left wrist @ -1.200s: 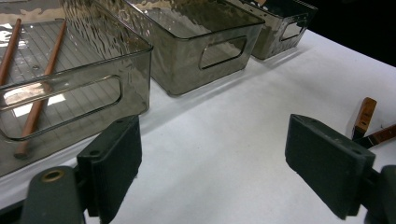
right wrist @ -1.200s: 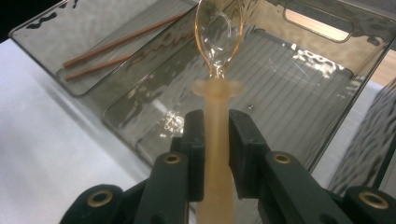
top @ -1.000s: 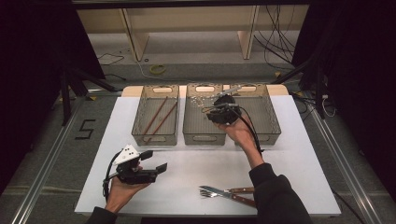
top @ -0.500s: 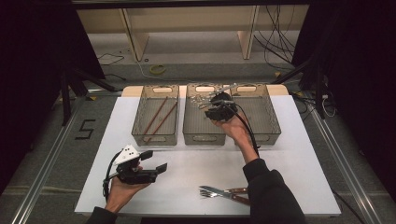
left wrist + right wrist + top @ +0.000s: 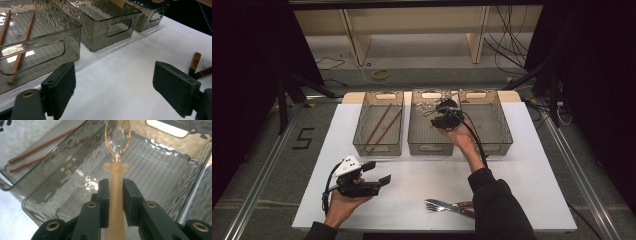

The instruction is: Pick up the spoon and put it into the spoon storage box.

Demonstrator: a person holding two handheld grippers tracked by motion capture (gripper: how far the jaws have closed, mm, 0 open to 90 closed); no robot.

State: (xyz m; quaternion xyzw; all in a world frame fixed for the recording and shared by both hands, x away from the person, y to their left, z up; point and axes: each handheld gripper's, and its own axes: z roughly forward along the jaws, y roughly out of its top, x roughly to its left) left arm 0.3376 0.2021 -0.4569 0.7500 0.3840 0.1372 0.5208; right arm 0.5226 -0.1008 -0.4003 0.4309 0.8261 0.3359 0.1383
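Holding the translucent peach plastic spoon (image 5: 116,165) in your right gripper (image 5: 115,192), lower it level into the smoky middle bin (image 5: 172,162) before releasing, while your left gripper (image 5: 113,85) idles with jaws apart.

Light falls from above onto the white table (image 5: 522,175), bright against black surroundings; the high view is soft and grainy; glare ripples on the bin walls (image 5: 105,27); the spoon (image 5: 117,135) is sharp, its handle and the near jaws blurred.
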